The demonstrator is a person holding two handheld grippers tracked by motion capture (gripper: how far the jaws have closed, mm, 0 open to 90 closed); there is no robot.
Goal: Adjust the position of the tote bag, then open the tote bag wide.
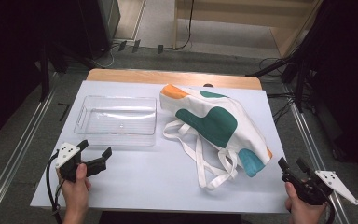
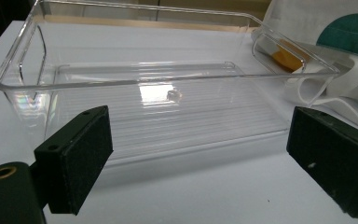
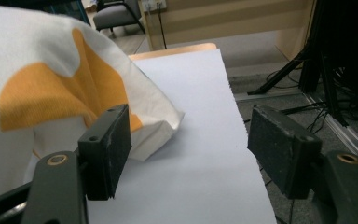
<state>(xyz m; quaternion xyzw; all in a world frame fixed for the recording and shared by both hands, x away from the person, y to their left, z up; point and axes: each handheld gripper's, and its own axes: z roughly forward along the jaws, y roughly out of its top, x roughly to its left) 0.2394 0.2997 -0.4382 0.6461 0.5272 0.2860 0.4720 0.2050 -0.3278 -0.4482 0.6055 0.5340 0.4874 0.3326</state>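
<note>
- White paper covers the table (image 1: 135, 186), with dark floor and cables round it; on it lie a clear tray (image 1: 116, 115) at the left and a tote (image 1: 219, 123) at the right, just beside each other.
- Tray: empty, hard plastic, likely light and slippery; I'd judge the rim of the near long wall, or an end cut-out, the best hold.
- Tote: soft printed cloth that will sag; its straps (image 1: 205, 161) trail toward the near edge and look the easiest grab.
- Left gripper (image 1: 95, 150): jaws wide, holding nothing, aimed at the tray's near wall, close but apart.
- Right gripper (image 1: 291, 164): jaws wide too, holding nothing, at the table's near right corner, just beside the tote's corner (image 3: 161, 123) without touching.
</note>
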